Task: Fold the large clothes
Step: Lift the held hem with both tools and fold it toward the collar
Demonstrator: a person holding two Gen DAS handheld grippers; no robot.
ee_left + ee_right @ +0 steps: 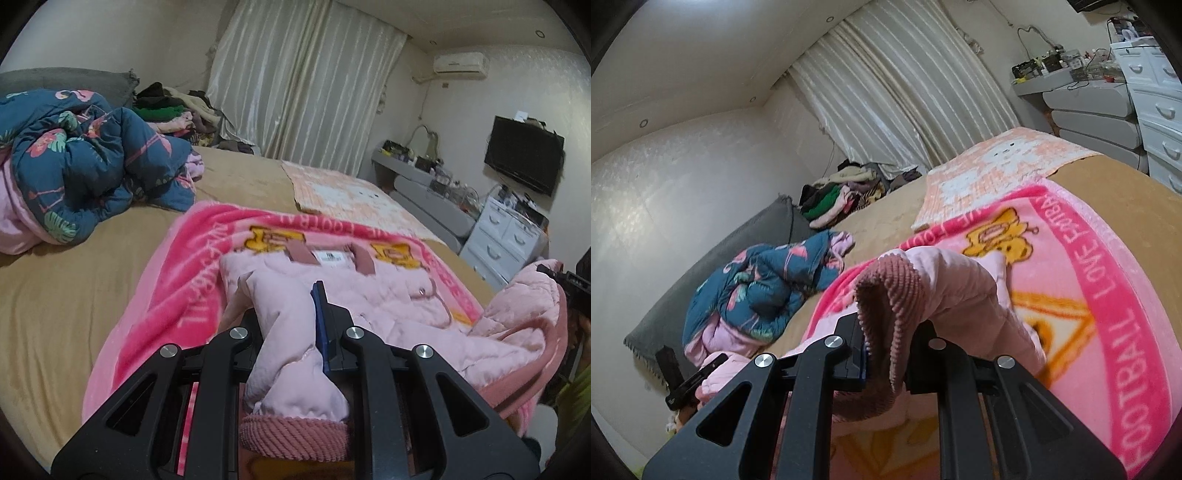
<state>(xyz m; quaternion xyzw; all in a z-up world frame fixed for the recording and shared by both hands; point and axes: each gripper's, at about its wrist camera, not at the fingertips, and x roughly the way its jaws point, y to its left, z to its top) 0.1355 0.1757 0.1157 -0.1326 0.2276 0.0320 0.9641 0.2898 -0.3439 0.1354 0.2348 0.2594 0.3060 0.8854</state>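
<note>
You had the pink padded jacket (388, 306) lying on the pink football blanket (184, 266), which was spread over the bed (66, 295), with the collar and label toward 12 o'clock in the left wrist view. Your left gripper (291, 325) had its jaws closed on one sleeve just above the ribbed cuff (295, 432), and that sleeve lay drawn in over the jacket's body. Your right gripper (886, 332) had its jaws closed on the other ribbed cuff (886, 317), lifted clear of the blanket, the sleeve trailing off toward 3 o'clock.

By my reading, you were early in the fold: both sleeves were in hand, one looked brought across, the other was in the air and not yet laid down. The body was not yet folded over on itself. The blue floral quilt (88, 162) at 10 o'clock and the heap of clothes (173, 110) near the curtain lay unfolded.
</note>
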